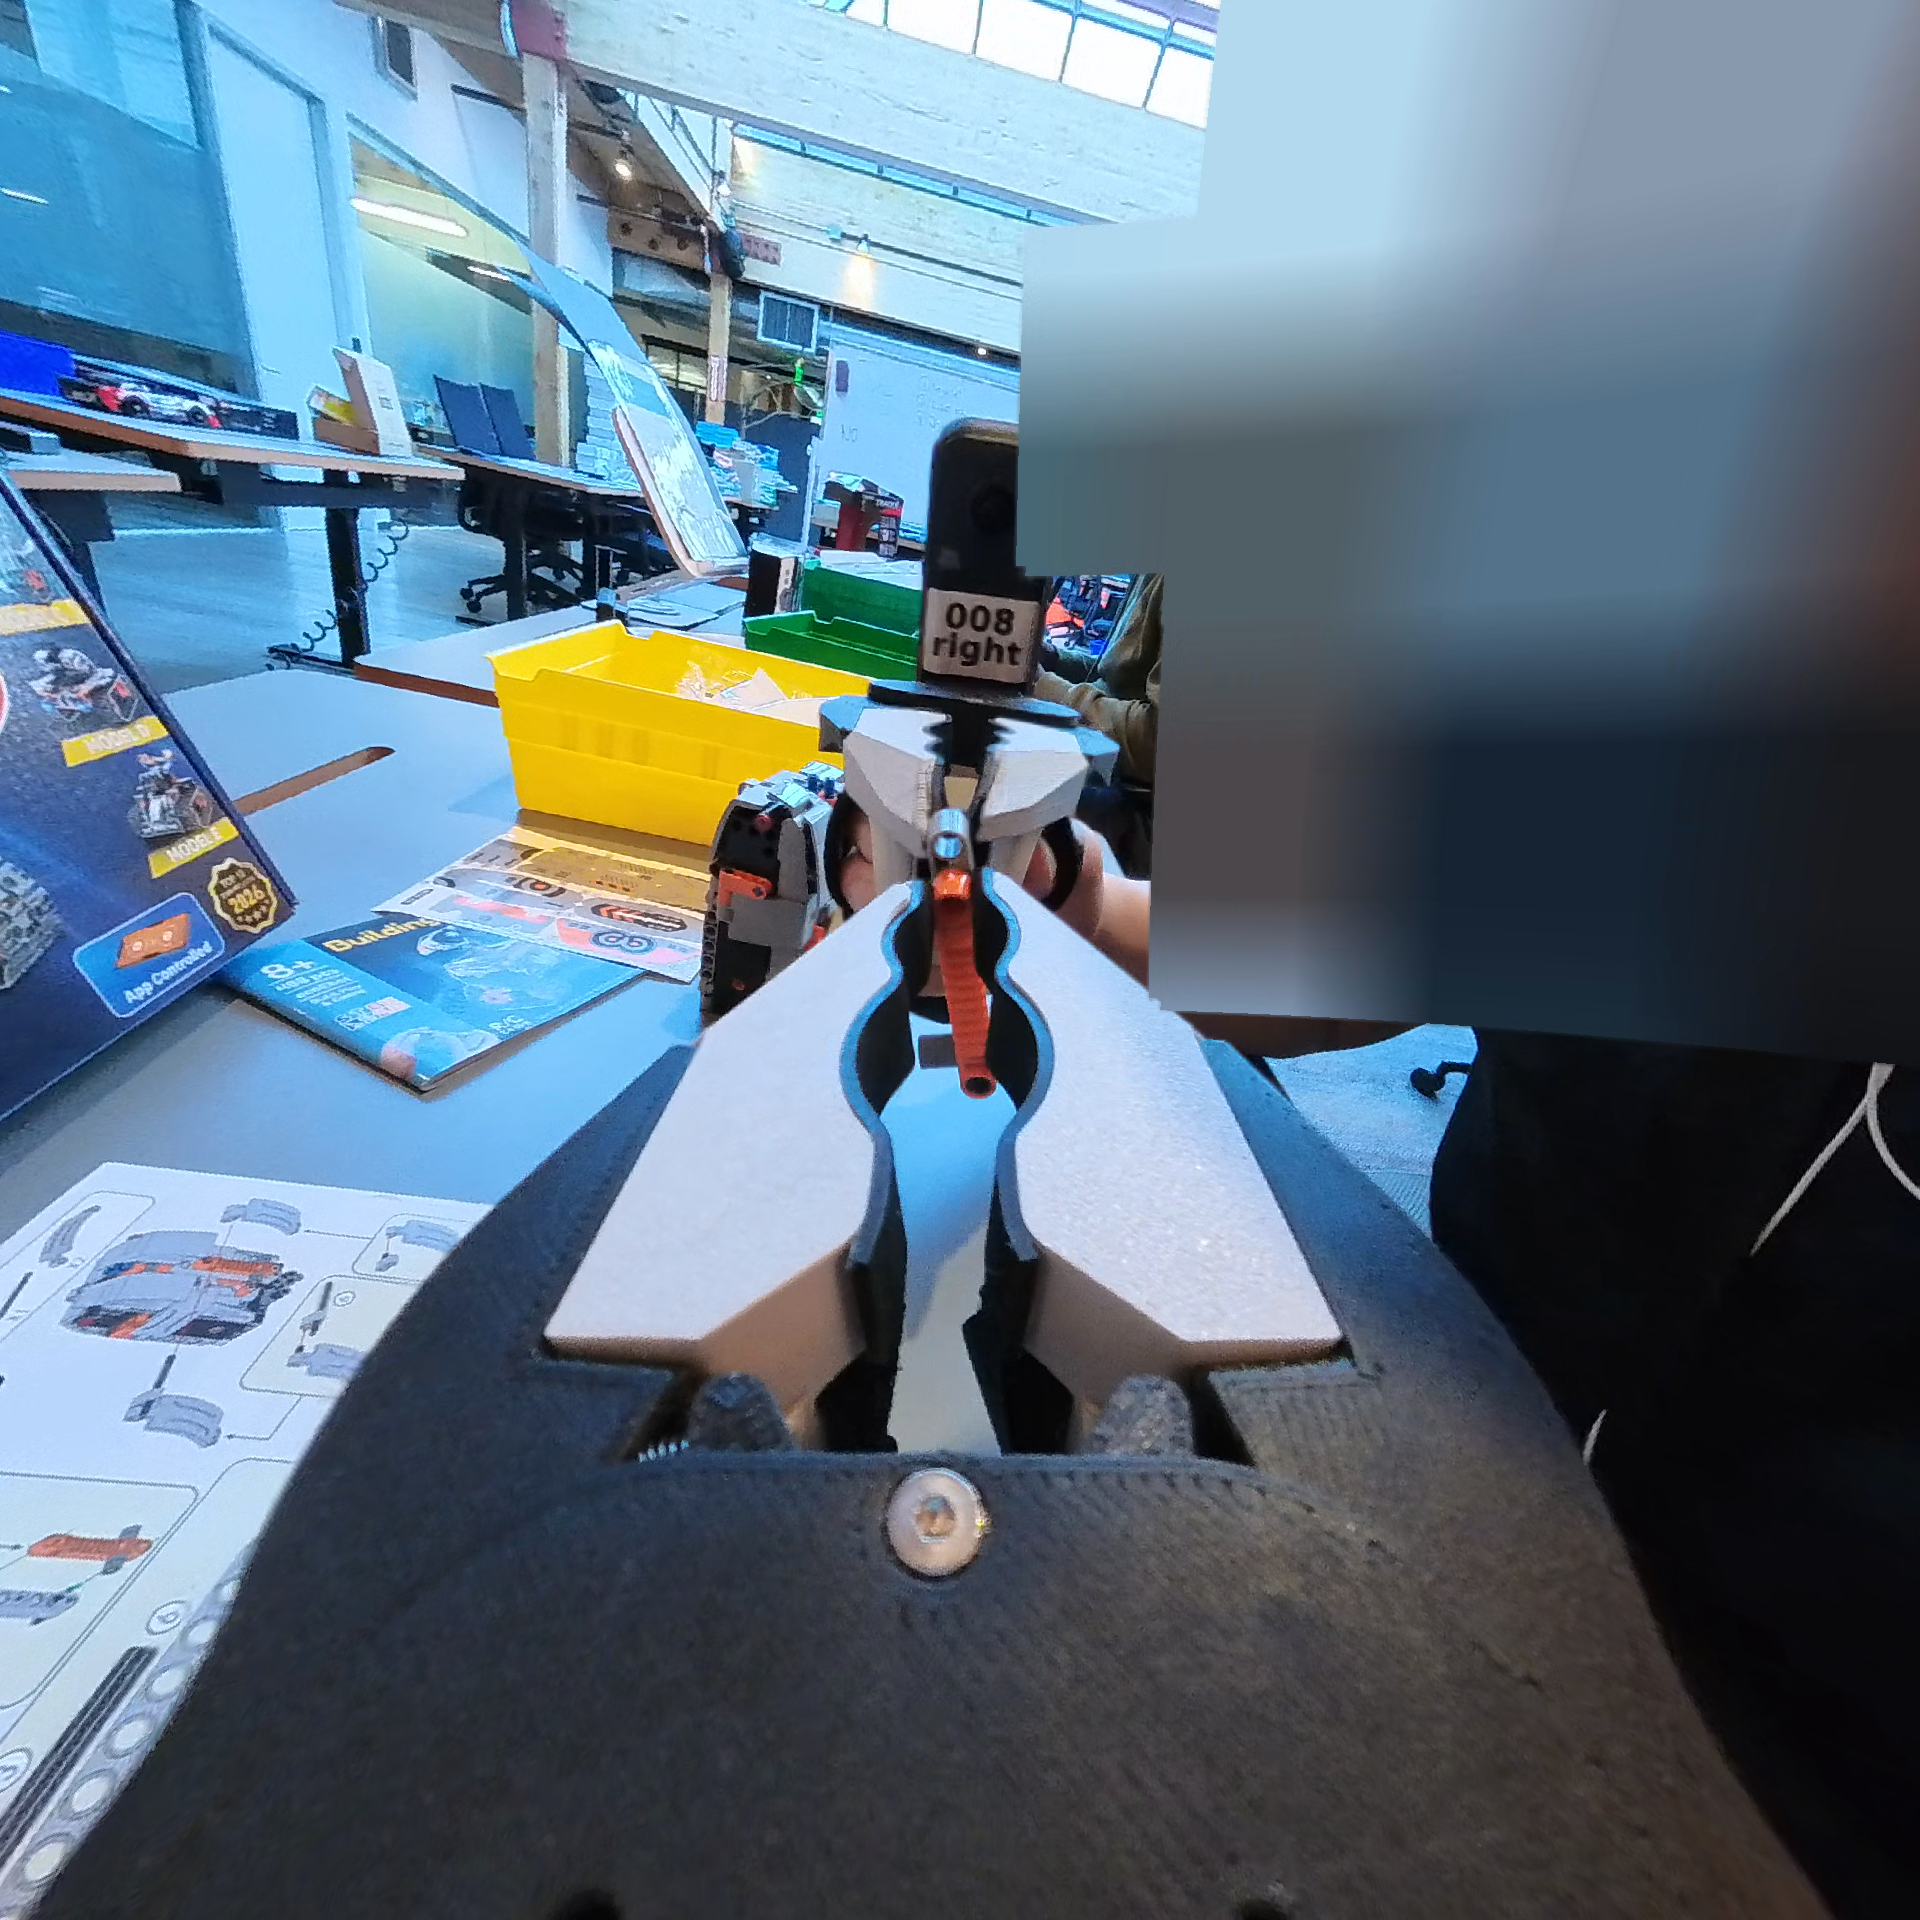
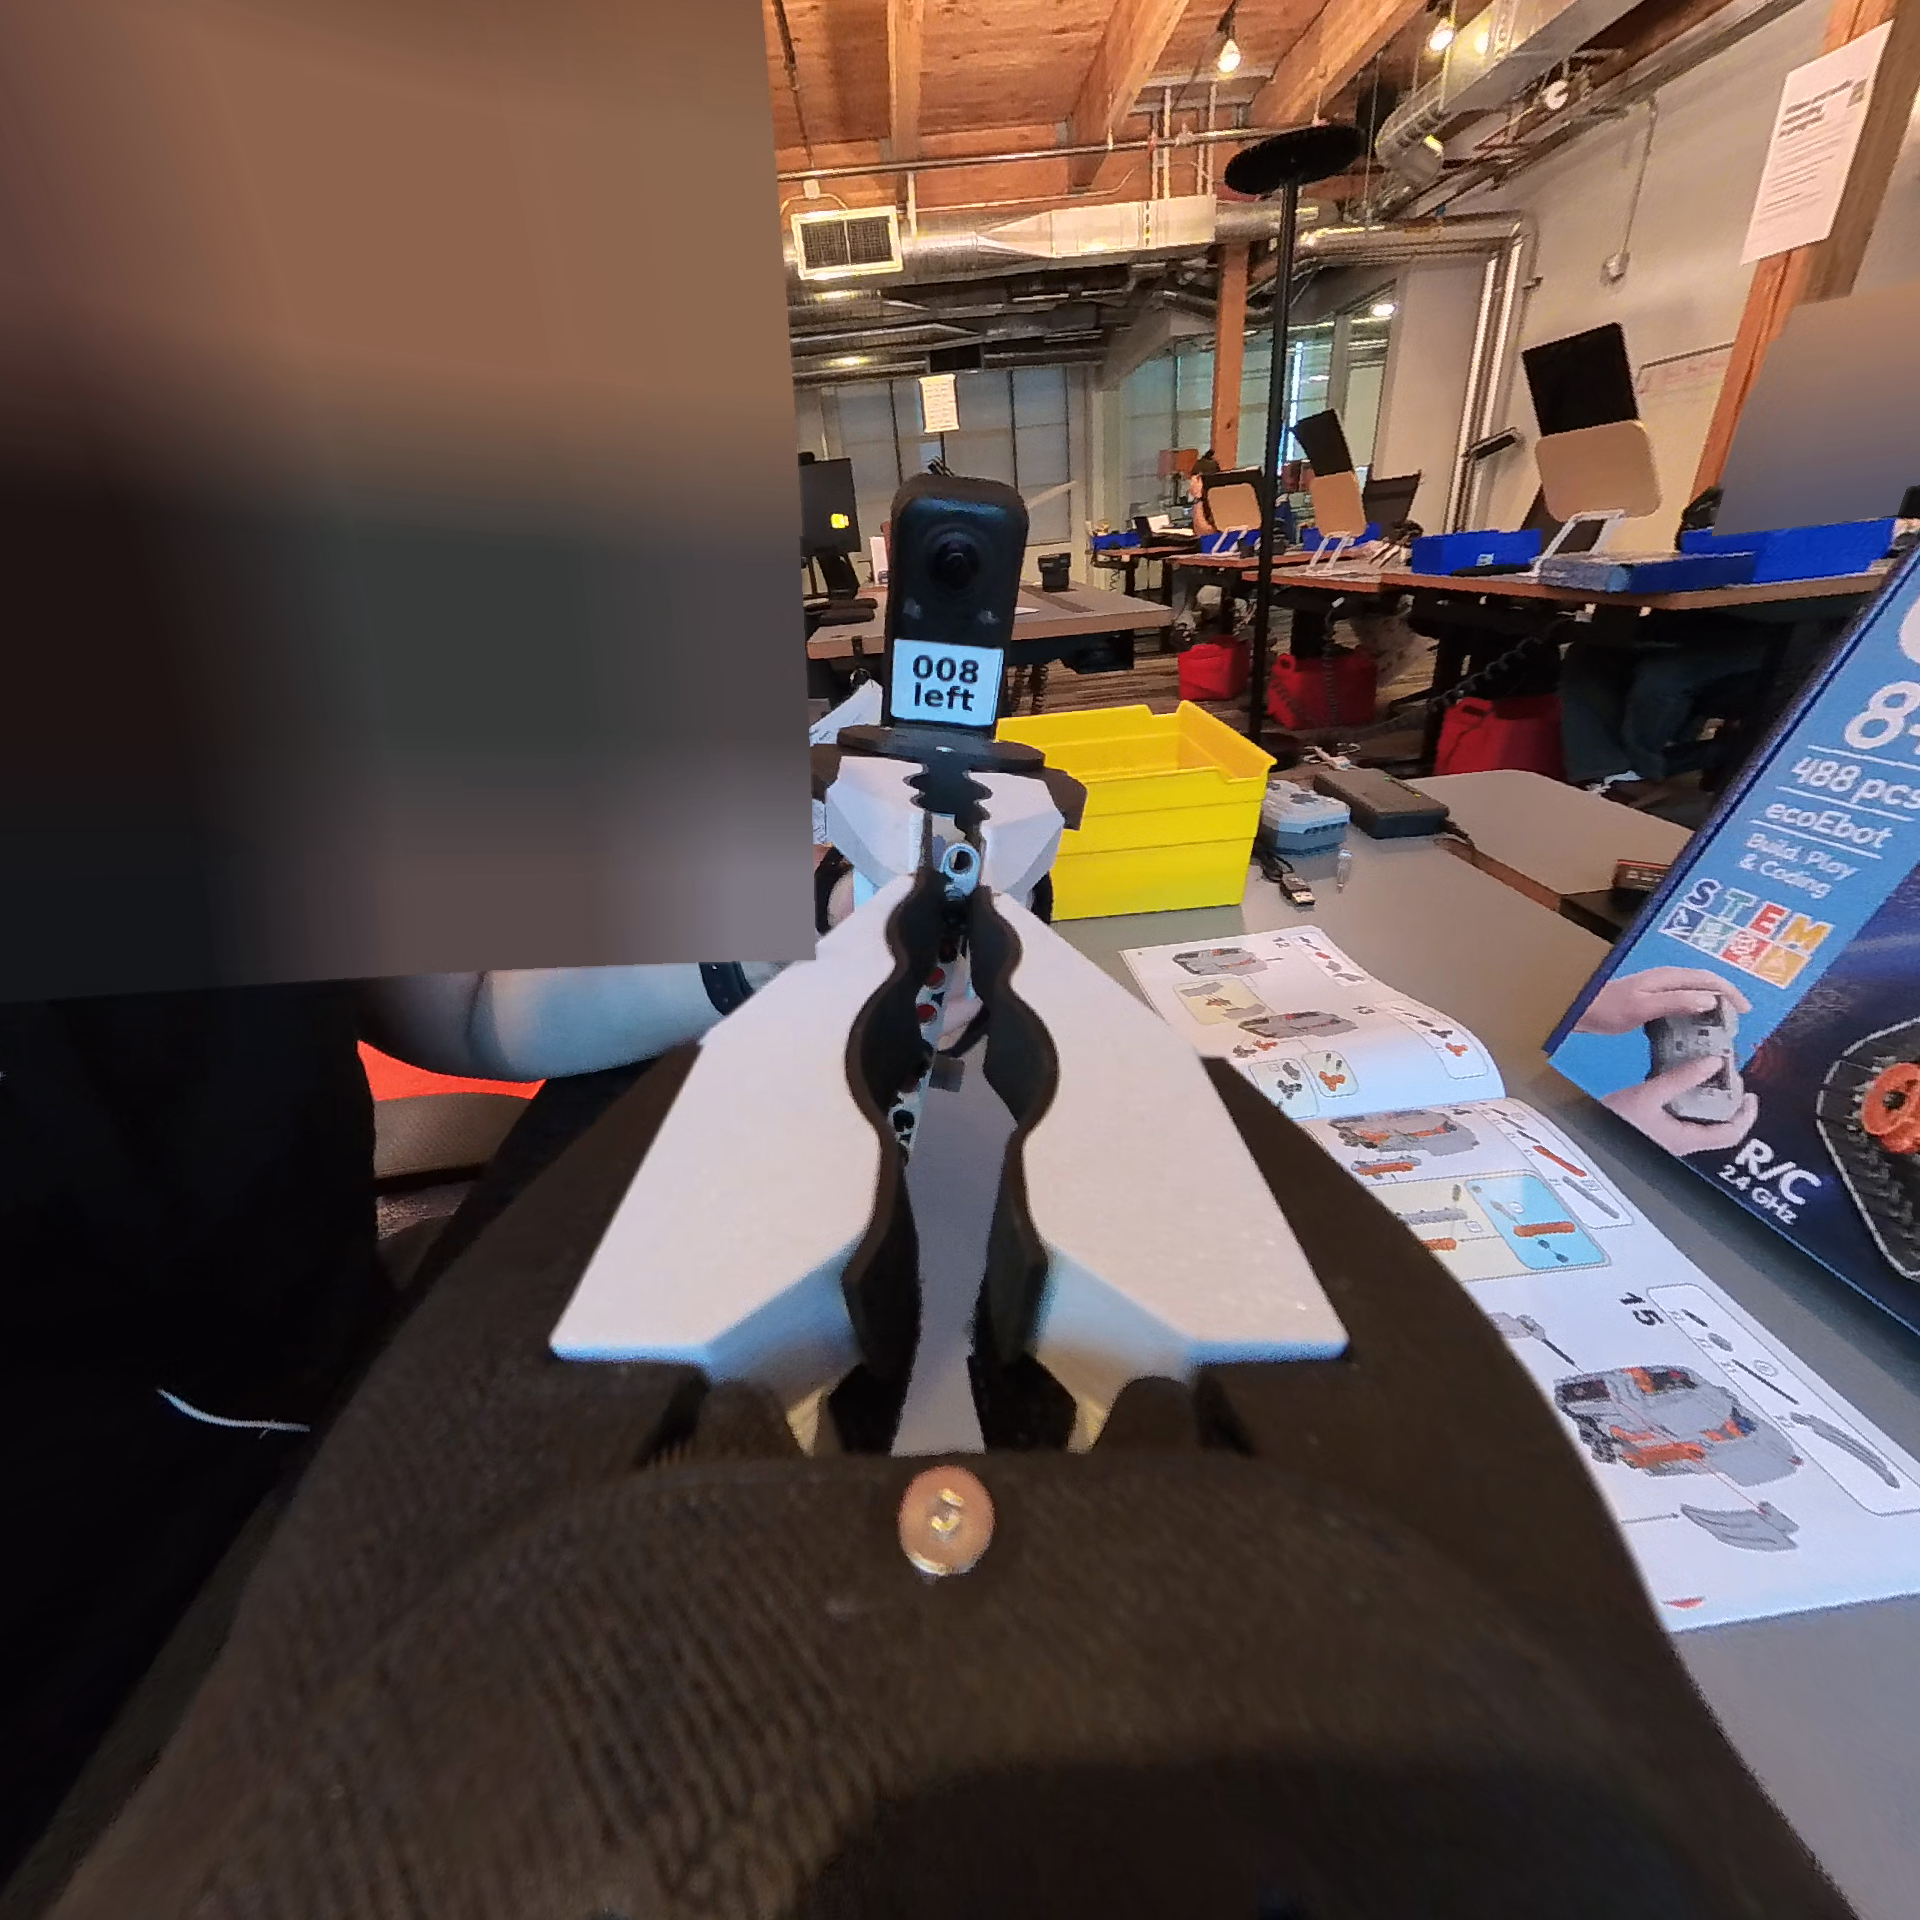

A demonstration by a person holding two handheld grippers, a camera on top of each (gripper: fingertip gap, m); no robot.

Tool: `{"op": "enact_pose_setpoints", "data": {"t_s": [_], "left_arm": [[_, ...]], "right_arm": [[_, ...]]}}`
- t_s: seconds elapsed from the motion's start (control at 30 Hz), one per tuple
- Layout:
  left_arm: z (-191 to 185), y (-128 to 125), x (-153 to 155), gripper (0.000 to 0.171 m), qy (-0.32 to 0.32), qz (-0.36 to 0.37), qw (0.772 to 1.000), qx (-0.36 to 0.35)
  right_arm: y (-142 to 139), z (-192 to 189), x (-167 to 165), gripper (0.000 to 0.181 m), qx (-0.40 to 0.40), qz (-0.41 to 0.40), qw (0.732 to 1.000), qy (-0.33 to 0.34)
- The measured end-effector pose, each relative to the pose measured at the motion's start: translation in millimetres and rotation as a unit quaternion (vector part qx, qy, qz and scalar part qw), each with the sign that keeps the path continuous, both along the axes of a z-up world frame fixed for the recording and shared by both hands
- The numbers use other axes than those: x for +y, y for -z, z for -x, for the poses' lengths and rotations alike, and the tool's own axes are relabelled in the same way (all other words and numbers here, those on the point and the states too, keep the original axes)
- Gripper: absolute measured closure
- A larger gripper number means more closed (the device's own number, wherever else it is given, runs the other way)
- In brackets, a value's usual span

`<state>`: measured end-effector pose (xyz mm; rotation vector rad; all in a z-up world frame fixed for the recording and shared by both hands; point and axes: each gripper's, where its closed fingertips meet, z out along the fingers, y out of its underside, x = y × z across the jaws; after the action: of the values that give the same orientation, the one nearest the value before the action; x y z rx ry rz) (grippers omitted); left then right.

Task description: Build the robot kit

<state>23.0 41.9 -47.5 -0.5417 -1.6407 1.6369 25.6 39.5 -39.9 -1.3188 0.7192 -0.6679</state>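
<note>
My left gripper (image 1: 951, 896) is shut on a thin orange beam (image 1: 961, 987) that runs along the gap between its fingers. A small grey connector (image 1: 948, 836) sits at the beam's far end. My right gripper (image 2: 951, 914) is shut on a pale holed beam (image 2: 920, 1044), with the same grey connector (image 2: 961, 865) at its tip. The two grippers face each other tip to tip above the table. The right gripper shows in the left wrist view (image 1: 961, 800), and the left gripper shows in the right wrist view (image 2: 951, 831).
A partly built grey and black model (image 1: 769, 883) stands by a yellow bin (image 1: 623, 727), which also shows in the right wrist view (image 2: 1153, 821). An open instruction booklet (image 2: 1455, 1195), a blue product box (image 2: 1766, 987), a sticker sheet (image 1: 561, 894) and a grey battery box (image 2: 1299, 816) lie around. Less than 4 cm separates the two grippers' tips.
</note>
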Motion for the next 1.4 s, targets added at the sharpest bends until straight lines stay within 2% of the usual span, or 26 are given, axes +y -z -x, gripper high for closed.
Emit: {"op": "enact_pose_setpoints", "data": {"t_s": [0.17, 0.33, 0.9, 1.03, 1.13, 1.2, 1.33, 1.4], "left_arm": [[-1.3, 0.9, -0.2, 0.166, 0.0, -0.005, 1.0, 0.0], [4.3, -1.4, 7.0, 0.166, 0.039, -0.01, 0.999, 0.015], [3.4, 13.4, 5.1, 0.166, 0.023, -0.043, 0.998, -0.039], [3.7, 12.4, 3.7, 0.166, 0.028, -0.041, 0.998, -0.025], [-3.0, -1.2, -0.4, 0.166, 0.004, -0.004, 1.0, 0.019], [-7.1, -3.4, -4.8, 0.166, -0.011, 0.003, 0.999, 0.04], [-8.6, 1.7, -10.7, 0.158, -0.012, -0.02, 0.998, 0.062], [-10.8, 2.1, -12.6, 0.166, -0.015, -0.025, 0.997, 0.073]], "right_arm": [[2.6, -1.3, 0.3, 0.175, -0.004, 0.02, 1.0, 0.013], [0.3, 4.0, 6.9, 0.176, 0.004, -0.026, 0.999, -0.046], [14.0, 0.7, 6.7, 0.174, 0.035, 0.051, 0.998, -0.012], [14.8, 1.0, 5.0, 0.174, 0.038, 0.06, 0.997, -0.005], [4.3, -2.7, 1.0, 0.175, 0.024, -0.005, 1.0, -0.005], [1.8, -6.7, -3.9, 0.175, 0.014, -0.02, 1.0, 0.017], [-2.3, -10.9, -9.1, 0.176, 0.016, -0.093, 0.995, 0.016], [-1.8, -13.2, -13.4, 0.175, 0.018, -0.109, 0.994, 0.024]]}}
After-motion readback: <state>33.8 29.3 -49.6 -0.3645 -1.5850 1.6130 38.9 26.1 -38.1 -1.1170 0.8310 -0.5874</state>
